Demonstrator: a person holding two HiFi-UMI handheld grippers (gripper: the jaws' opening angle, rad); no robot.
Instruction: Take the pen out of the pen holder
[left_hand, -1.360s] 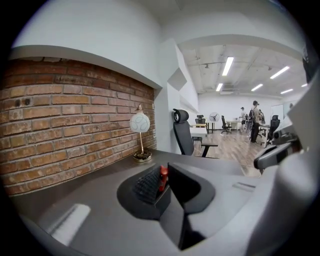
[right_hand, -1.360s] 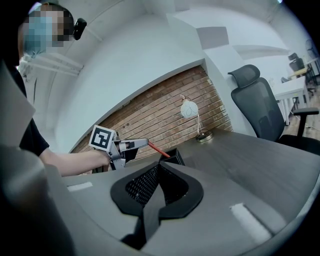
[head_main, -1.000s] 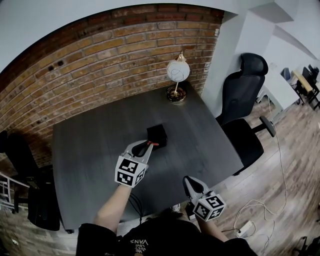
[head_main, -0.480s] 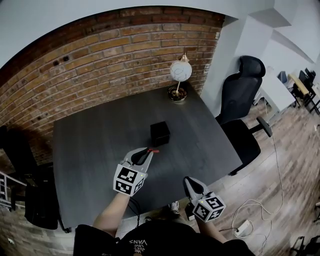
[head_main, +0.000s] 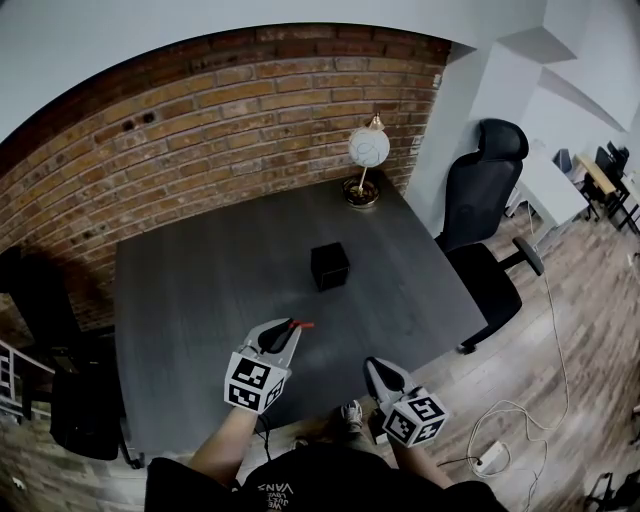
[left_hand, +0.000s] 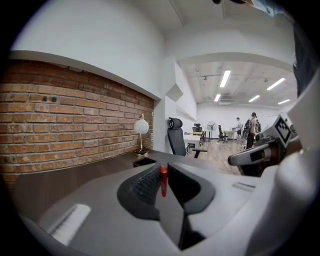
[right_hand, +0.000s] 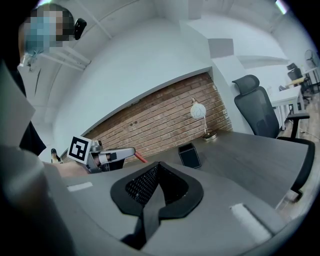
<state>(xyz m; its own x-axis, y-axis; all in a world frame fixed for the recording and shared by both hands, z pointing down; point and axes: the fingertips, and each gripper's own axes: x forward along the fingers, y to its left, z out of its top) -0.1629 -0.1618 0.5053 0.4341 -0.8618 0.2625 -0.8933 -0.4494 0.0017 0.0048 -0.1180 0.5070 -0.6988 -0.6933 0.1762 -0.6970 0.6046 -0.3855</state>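
The black cube pen holder (head_main: 329, 266) stands near the middle of the dark table (head_main: 190, 290). My left gripper (head_main: 292, 326) is shut on a red pen (head_main: 301, 324), held above the table's near part and well apart from the holder. In the left gripper view the red pen (left_hand: 163, 181) stands upright between the pads, with the pen holder (left_hand: 145, 161) beyond. My right gripper (head_main: 374, 366) hovers at the table's front edge, shut and holding nothing. The right gripper view shows the pen holder (right_hand: 189, 155) and the left gripper (right_hand: 131, 152) with the red pen (right_hand: 140, 158).
A table lamp (head_main: 366, 152) with a white globe stands at the table's far right corner, against the brick wall (head_main: 230, 130). A black office chair (head_main: 486, 205) stands right of the table. A white cable and power strip (head_main: 490, 455) lie on the wooden floor.
My left gripper has drawn back from the pen holder toward the table's front edge, carrying the red pen. My right gripper has pulled back a little too.
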